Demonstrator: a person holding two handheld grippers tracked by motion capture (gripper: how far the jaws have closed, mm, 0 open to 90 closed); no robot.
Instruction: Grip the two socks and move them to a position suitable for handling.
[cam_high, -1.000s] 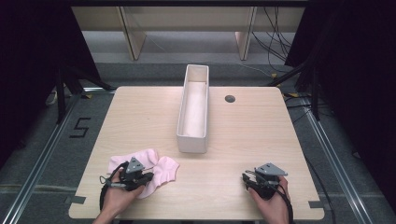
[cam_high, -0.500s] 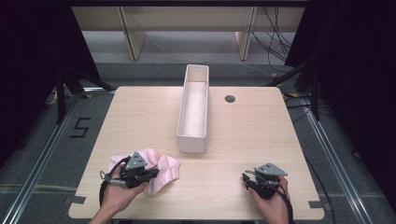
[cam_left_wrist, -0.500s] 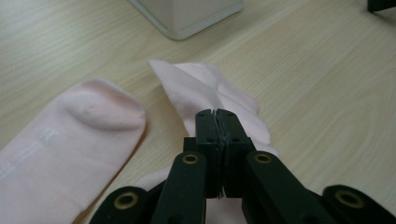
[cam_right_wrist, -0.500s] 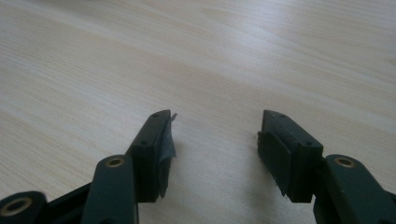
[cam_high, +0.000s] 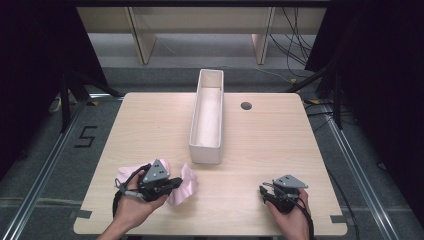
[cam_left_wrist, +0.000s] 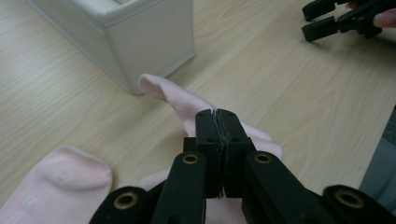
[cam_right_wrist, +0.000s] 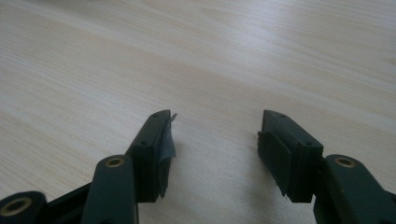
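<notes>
My left gripper is near the table's front left, raised off the top, jaws pressed together on a pink sock. The sock hangs under the jaw tips and its far end reaches toward the corner of the white bin. A second pink sock lies on the table to the left of the gripper. My right gripper rests low at the front right, open, with bare wood between its jaws. It also appears in the left gripper view as the right gripper.
The long white bin runs from mid-table toward the far edge. A small dark grommet sits in the table top to the right of it. Bare table lies between the bin and my right gripper.
My left gripper has risen and shifted slightly right, lifting the pink sock with it; the fabric now bunches beneath it. The right gripper has stayed put.
</notes>
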